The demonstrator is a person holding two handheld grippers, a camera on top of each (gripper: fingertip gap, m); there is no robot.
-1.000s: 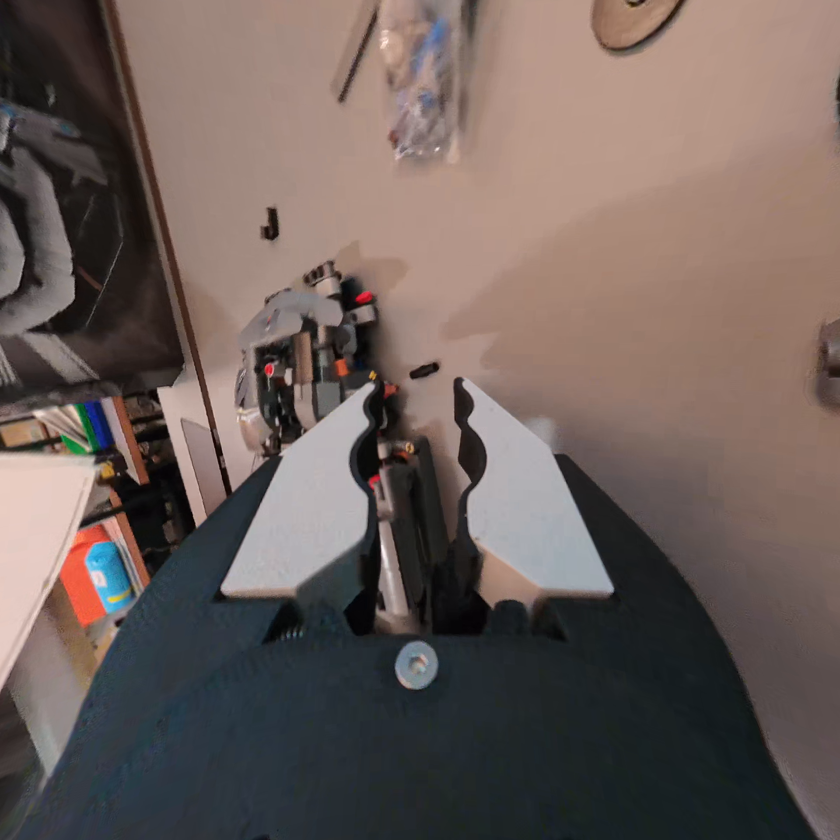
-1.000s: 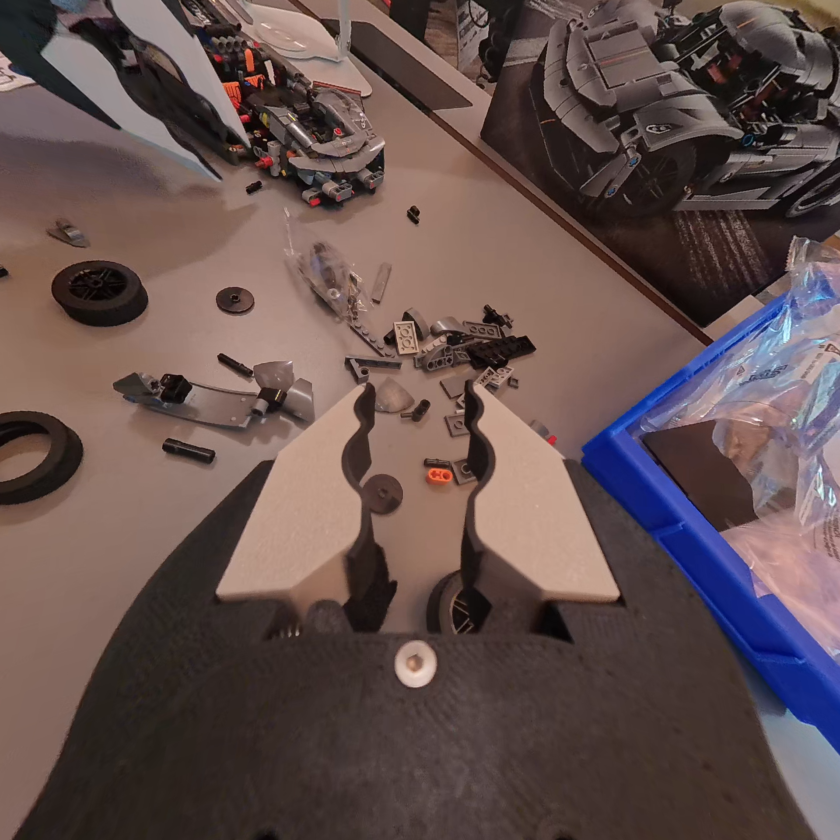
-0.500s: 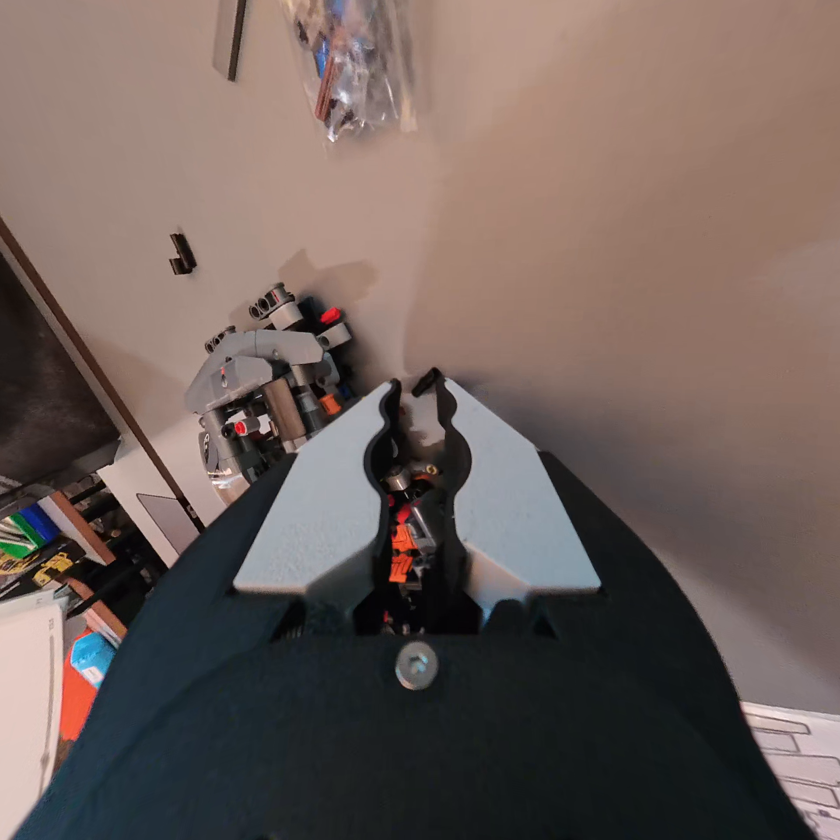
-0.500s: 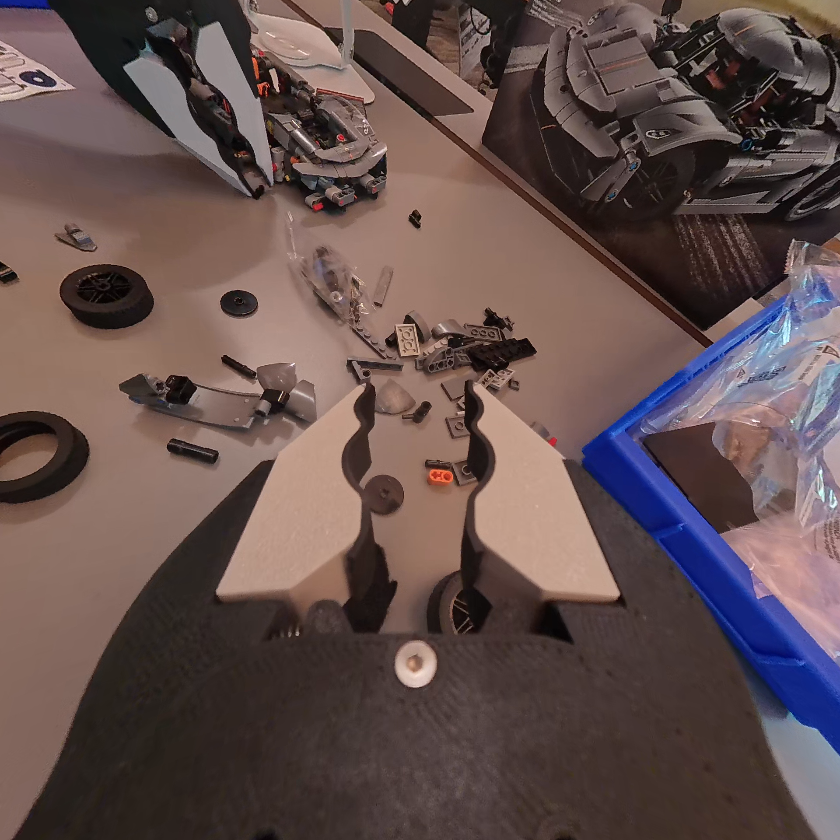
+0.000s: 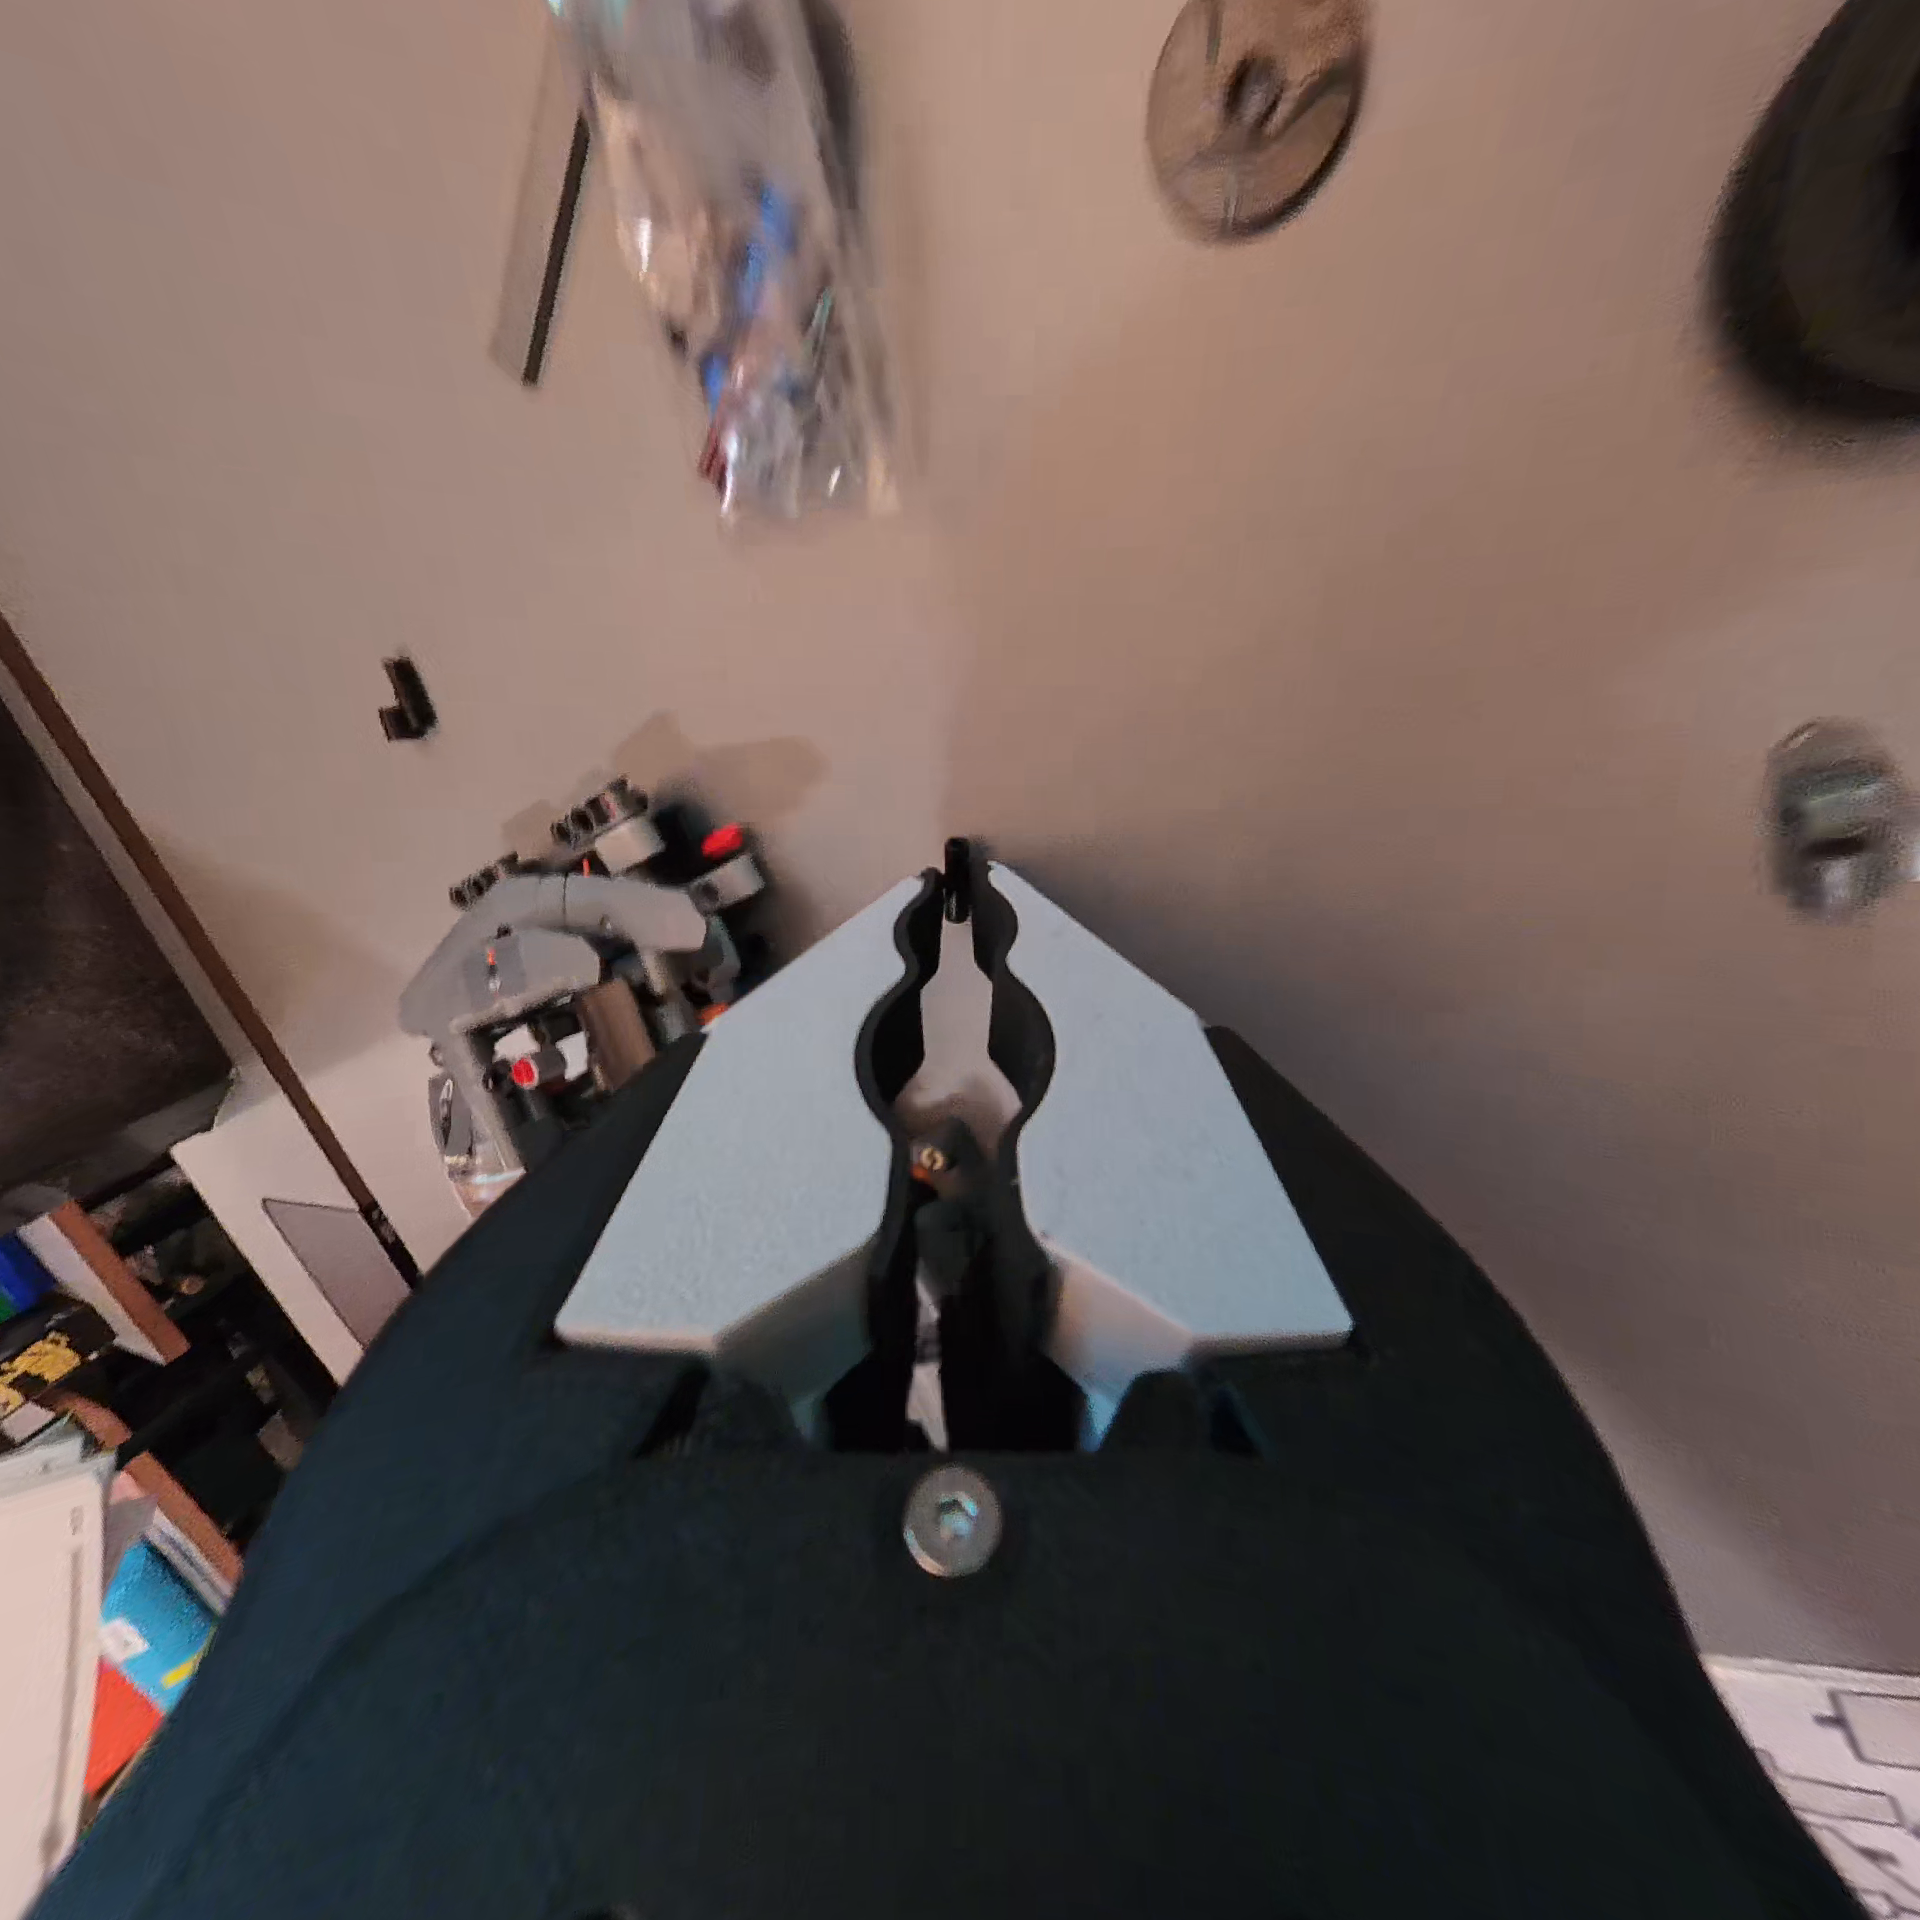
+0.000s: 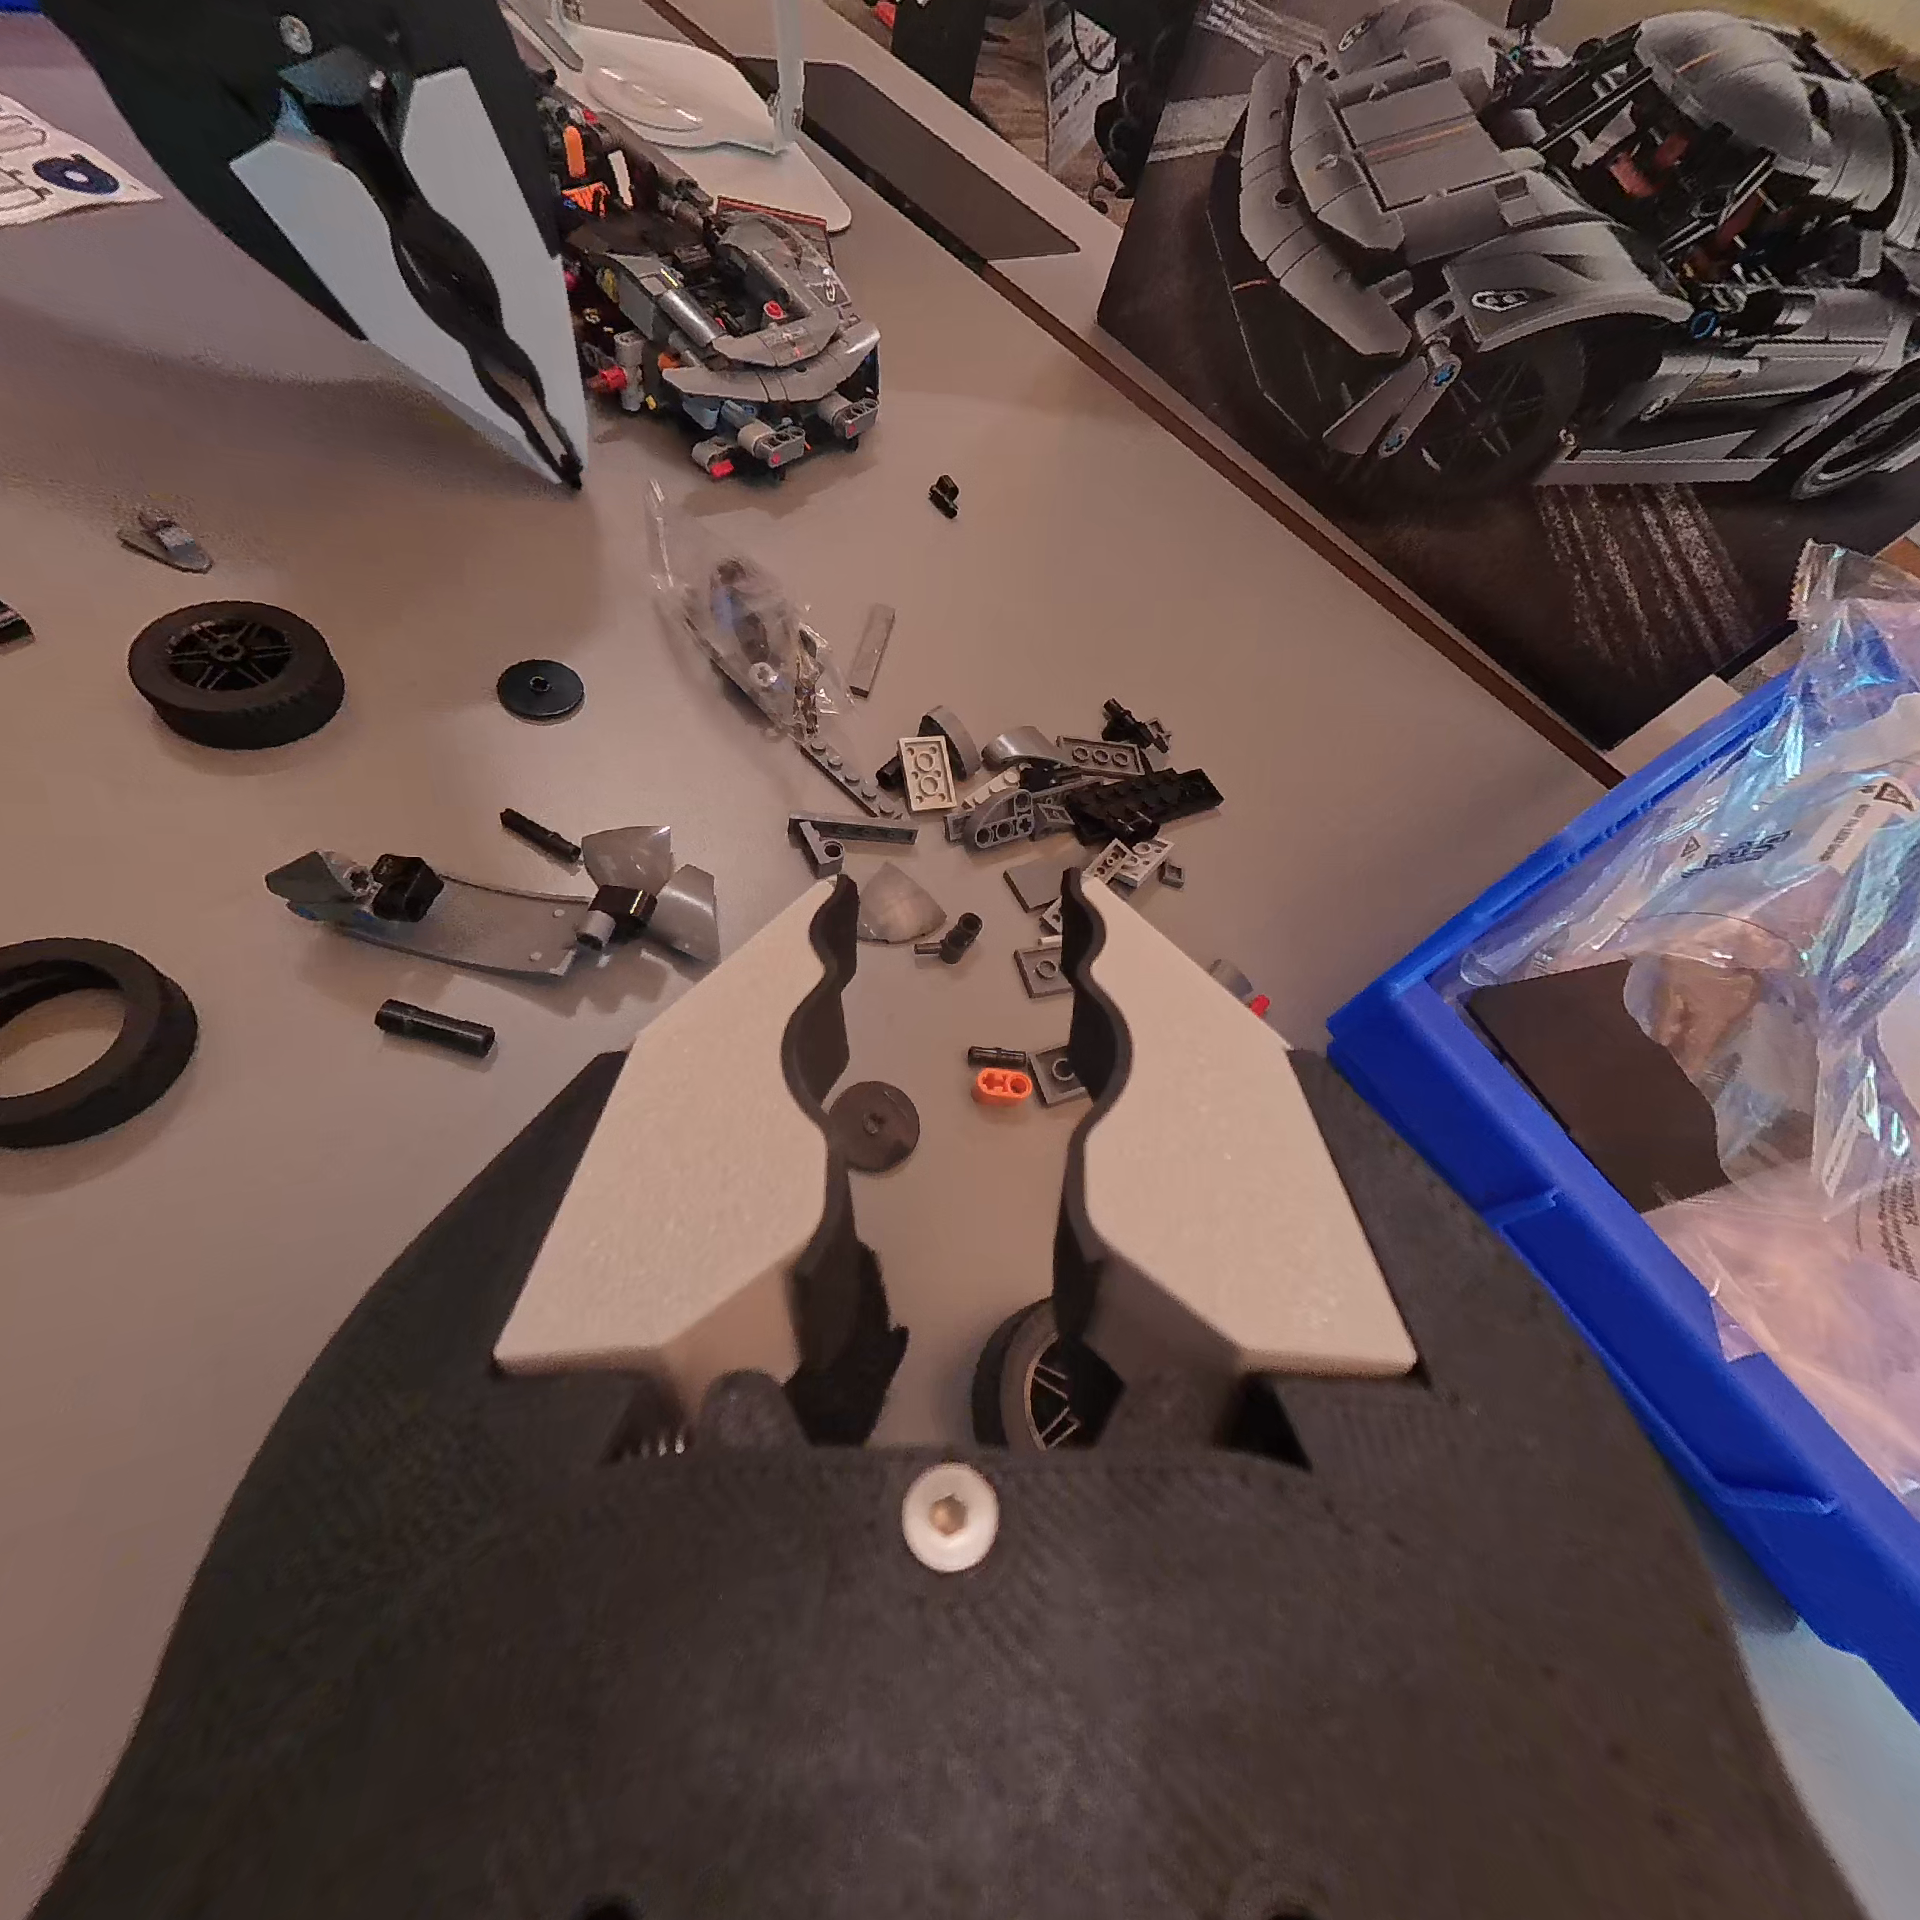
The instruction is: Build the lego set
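At the tips of the left gripper (image 5: 958, 891), a small black pin (image 5: 956, 878) is pinched, its end poking out past the nearly closed jaws. Tips and pin sit at or just above the grey counter (image 5: 1351, 727); contact cannot be told. Just beside them, to the left, stands the half-built grey car (image 5: 582, 977), with red and orange pins showing.

Judged from this, the step in hand is picking up the pin to fit it into the car. To do it well, keep the squeeze steady, since only the very tips hold so small a part. Lift straight up, turn the pin to line up with its hole, then push along its axis. A sideways push could flick it out.

From the right wrist view, the right gripper (image 6: 954, 904) hovers with jaws wide and holds nothing. Below it lie 1 orange connector (image 6: 1003, 1084), 1 black disc (image 6: 875, 1125) and a heap of loose pieces (image 6: 1049, 790). Farther out are a wheel (image 6: 237, 673), a tyre (image 6: 78, 1039), a parts bag (image 6: 758, 634) and a blue bin (image 6: 1621, 1299).
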